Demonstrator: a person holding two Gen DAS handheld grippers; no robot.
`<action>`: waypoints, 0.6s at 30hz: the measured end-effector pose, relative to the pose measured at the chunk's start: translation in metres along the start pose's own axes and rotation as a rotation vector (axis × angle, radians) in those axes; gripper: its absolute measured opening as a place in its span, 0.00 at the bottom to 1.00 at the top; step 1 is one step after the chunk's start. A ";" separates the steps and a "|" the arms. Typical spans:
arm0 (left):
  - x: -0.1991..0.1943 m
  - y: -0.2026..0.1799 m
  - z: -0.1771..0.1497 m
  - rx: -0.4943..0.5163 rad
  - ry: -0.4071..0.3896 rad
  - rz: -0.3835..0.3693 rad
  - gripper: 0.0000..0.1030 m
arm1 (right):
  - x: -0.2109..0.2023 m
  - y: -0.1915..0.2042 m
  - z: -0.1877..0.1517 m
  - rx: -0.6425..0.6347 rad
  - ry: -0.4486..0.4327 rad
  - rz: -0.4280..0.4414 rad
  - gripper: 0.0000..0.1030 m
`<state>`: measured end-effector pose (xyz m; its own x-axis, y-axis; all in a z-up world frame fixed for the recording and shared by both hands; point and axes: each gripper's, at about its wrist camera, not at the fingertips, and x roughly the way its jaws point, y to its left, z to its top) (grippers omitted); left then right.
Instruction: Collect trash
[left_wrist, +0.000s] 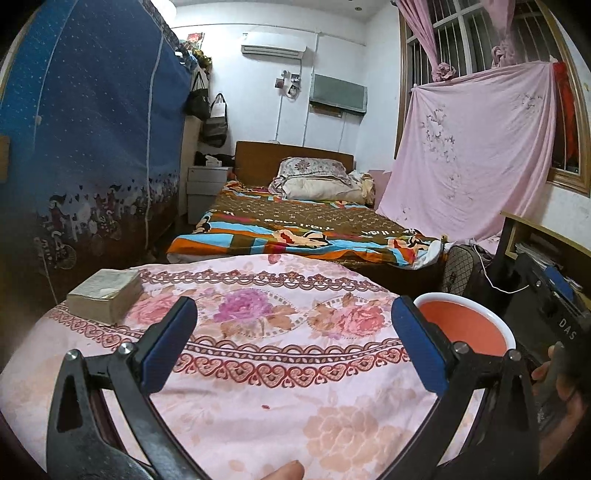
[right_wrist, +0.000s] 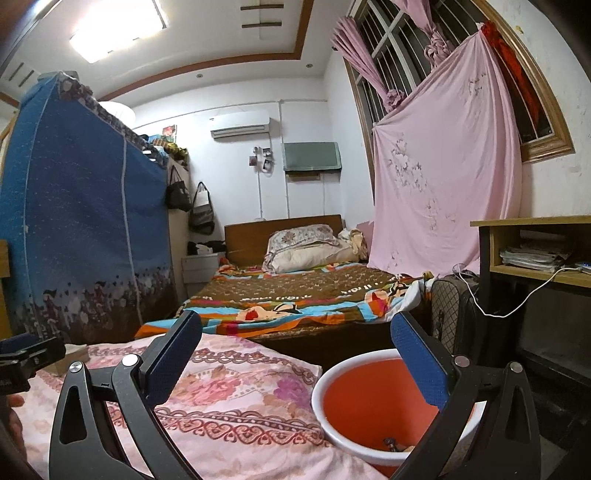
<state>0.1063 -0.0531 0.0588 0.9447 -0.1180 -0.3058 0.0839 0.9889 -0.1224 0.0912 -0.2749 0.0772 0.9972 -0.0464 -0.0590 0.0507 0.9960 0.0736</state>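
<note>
**Both grippers empty above the pink floral cloth, bin at its right edge**

Nearest the left wrist camera, the left gripper (left_wrist: 293, 325) hangs with its blue-padded fingers (left_wrist: 170, 347) spread wide and nothing between them. Below it lies a pink floral cloth (left_wrist: 258, 369) covering a raised surface. A small dark red speck (left_wrist: 265, 407) sits on the cloth close to the camera; what it is cannot be told. A fingertip (left_wrist: 286, 470) shows at the bottom edge of this view.

At the far left corner of the cloth rests a thick worn book (left_wrist: 105, 297), lying flat.

The red bin with a white rim (right_wrist: 369, 402) stands just beside the right edge of the cloth. In the right wrist view the right gripper (right_wrist: 295, 350) hovers over that edge, its fingers also spread apart and holding nothing; its right pad overlaps the bin's mouth. A few small bits of trash (right_wrist: 393, 443) lie at the bottom of the bin, too small to identify.

Beyond the cloth stands a bed with a multicoloured blanket (left_wrist: 295, 225) and pillows (left_wrist: 317, 181) at its wooden headboard. A blue fabric wardrobe (left_wrist: 88, 140) rises on the left, a pink sheet (left_wrist: 476, 147) hangs across the window on the right, and a checked bag (right_wrist: 452, 317) sits near a wooden desk (right_wrist: 535, 251).
</note>
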 end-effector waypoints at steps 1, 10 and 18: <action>-0.002 0.001 -0.001 -0.001 -0.002 0.003 0.89 | -0.002 0.002 -0.001 -0.003 -0.001 0.001 1.00; -0.020 0.016 -0.009 -0.012 -0.022 0.032 0.89 | -0.024 0.016 -0.008 -0.018 -0.002 0.015 1.00; -0.034 0.026 -0.013 -0.015 -0.043 0.051 0.89 | -0.038 0.026 -0.008 -0.026 -0.014 0.013 1.00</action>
<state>0.0723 -0.0247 0.0534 0.9605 -0.0635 -0.2710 0.0312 0.9920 -0.1220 0.0539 -0.2467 0.0731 0.9984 -0.0339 -0.0447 0.0361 0.9982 0.0484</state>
